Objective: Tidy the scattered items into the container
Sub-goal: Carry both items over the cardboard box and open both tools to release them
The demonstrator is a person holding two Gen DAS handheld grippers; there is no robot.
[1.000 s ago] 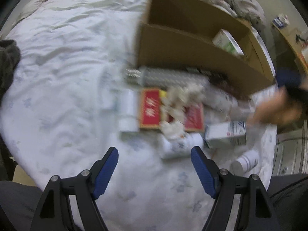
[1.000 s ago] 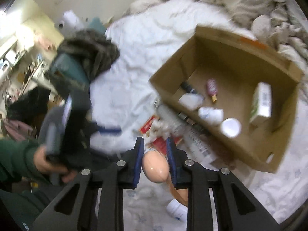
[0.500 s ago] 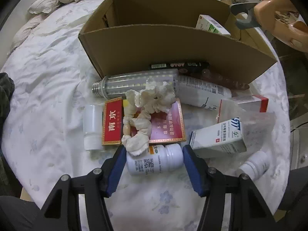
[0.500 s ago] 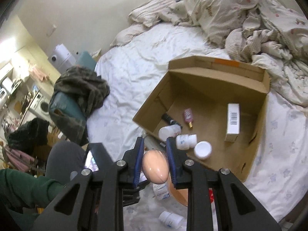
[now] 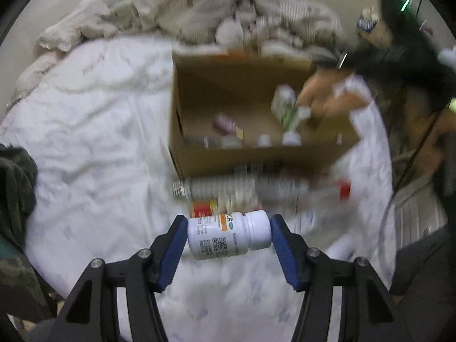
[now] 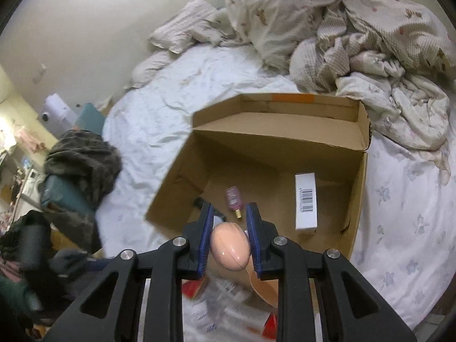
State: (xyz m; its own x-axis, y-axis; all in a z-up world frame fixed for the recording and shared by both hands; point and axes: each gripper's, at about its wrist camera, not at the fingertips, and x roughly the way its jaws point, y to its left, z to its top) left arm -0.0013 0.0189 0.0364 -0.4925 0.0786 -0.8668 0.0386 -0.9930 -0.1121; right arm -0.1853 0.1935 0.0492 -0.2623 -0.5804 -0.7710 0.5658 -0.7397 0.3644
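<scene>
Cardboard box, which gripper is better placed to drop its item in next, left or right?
Right. The right gripper holds the peach egg-shaped item at the cardboard box opening; the left gripper grips the white bottle short of it.

A white flowered sheet point(image 6: 148, 131) covers the bed, rumpled pale bedding point(image 6: 356, 28) is heaped at its far end, and a dark mottled garment point(image 6: 82, 156) lies draped at its left edge.

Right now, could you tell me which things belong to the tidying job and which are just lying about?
Job: white pill bottle in left gripper; peach egg-shaped item in right gripper; cardboard box.
Lying about: crumpled bedding; dark clothing.
</scene>
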